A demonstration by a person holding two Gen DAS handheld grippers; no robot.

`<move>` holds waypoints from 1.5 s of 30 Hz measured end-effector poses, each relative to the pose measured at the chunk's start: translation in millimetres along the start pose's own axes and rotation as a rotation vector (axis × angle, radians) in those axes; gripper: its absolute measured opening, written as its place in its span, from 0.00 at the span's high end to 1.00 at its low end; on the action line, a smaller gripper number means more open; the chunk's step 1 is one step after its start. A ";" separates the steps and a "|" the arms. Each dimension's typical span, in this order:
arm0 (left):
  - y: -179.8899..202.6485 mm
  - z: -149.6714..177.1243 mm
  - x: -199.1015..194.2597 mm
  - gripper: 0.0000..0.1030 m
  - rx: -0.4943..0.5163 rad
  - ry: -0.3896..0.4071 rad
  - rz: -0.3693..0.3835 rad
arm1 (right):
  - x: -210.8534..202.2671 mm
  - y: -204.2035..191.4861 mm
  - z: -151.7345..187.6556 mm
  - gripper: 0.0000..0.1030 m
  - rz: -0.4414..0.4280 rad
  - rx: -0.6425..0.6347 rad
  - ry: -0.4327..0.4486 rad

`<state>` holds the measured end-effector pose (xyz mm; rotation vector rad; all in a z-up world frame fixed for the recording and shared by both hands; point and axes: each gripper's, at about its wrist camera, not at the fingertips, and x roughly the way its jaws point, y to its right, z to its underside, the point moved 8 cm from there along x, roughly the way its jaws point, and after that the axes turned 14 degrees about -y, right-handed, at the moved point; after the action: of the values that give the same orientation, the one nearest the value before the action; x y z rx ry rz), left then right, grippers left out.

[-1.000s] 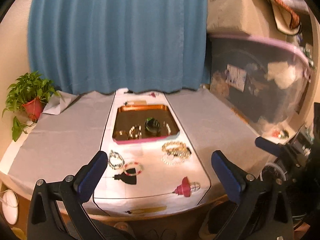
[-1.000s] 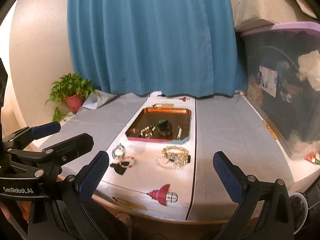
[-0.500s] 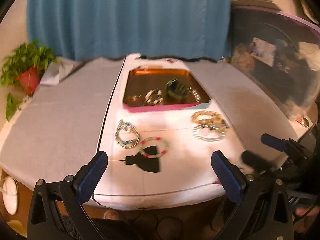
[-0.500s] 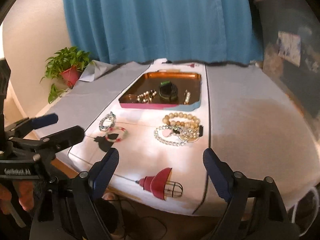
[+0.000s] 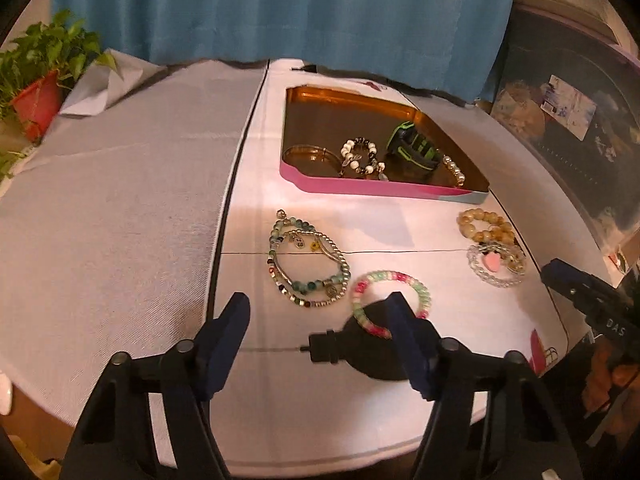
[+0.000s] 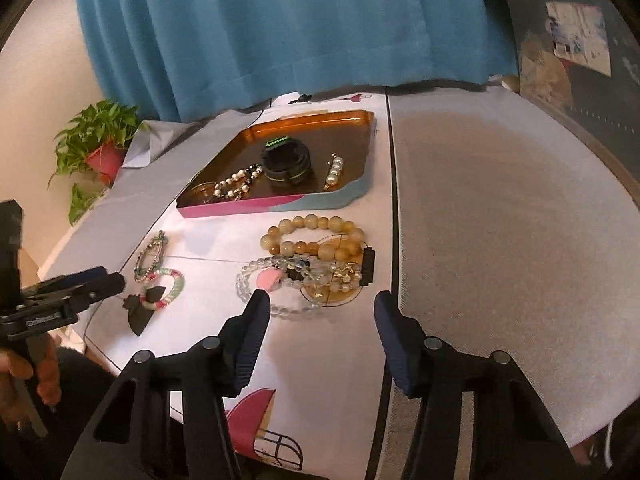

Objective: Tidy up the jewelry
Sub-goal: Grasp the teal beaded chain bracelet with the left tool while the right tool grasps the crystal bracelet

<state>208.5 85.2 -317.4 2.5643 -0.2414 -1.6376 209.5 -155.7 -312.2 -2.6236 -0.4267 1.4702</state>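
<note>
On the white cloth [image 5: 248, 392] that runs down the middle of your bench [image 5: 104, 208], the loose jewelry lies in two groups in front of the tray [image 5: 384, 190]. Your left gripper [image 5: 320, 322] hangs with its jaws spread wide and nothing between them, just above the pink-and-green beaded bracelet [image 5: 390, 294], whose near edge overlaps a black lamp print on the cloth. Touching that bracelet's left side is a tangle of green bead and silver chain bracelets [image 5: 306, 258]. Your right gripper [image 6: 318, 312] is likewise spread and empty, hovering just short of the clear bead bracelet with a pink heart [image 6: 266, 280], which touches the amber bead bracelet [image 6: 310, 236] behind it (a few small gold pieces are mixed in there, too tangled to tell apart). Inside the tray you already have a black-and-green band [image 6: 286, 162], a pearl-and-dark bead bracelet [image 5: 360, 156], a short pearl strand [image 6: 335, 170] and a thin bangle [image 5: 308, 154] in its near left corner.
</note>
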 end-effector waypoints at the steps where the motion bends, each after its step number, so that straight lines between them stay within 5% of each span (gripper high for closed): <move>1: -2.6 -1.9 5.4 0.43 -0.007 -0.008 0.002 | 1.0 -0.3 0.2 0.52 0.004 -0.007 0.001; 7: -11.2 -13.5 15.3 0.83 -0.038 -0.002 0.056 | 14.6 -8.9 7.4 0.64 0.004 -0.046 -0.034; 13: -18.8 -16.8 15.6 0.99 -0.016 -0.013 -0.005 | 16.8 -10.1 8.2 0.64 -0.032 -0.024 -0.032; 22: -12.5 -1.5 3.0 1.00 0.031 -0.049 0.021 | 14.2 -16.2 9.1 0.68 -0.038 -0.054 -0.027; 24: -12.6 -2.7 6.8 0.90 0.022 -0.058 0.009 | 15.3 -18.5 8.2 0.69 -0.040 -0.060 -0.028; 27: -15.1 -7.7 8.7 0.55 -0.018 -0.038 0.013 | 18.2 -23.3 8.8 0.79 -0.070 -0.073 -0.041; 29: -15.4 -10.8 8.2 0.48 -0.037 -0.015 0.027 | 21.7 -23.7 10.7 0.84 -0.036 -0.089 -0.054; 31: -15.0 -11.5 12.8 0.49 -0.041 -0.022 0.039 | 22.0 -21.1 9.8 0.85 -0.035 -0.077 -0.052; 35: -19.7 -10.8 16.6 0.85 -0.004 0.000 -0.103 | 24.3 -13.8 4.3 0.85 -0.059 -0.016 -0.046; 38: -31.4 -9.3 14.5 0.98 -0.067 0.001 -0.056 | 26.3 -15.4 -1.4 0.85 -0.026 -0.018 -0.034; 45: -29.2 1.4 10.3 0.99 -0.024 -0.032 -0.083 | 37.3 -22.1 -9.3 0.92 0.124 -0.105 -0.018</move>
<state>213.9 112.0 -331.9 2.5650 -0.1183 -1.6990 231.6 -123.2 -332.9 -2.7665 -0.3582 1.5496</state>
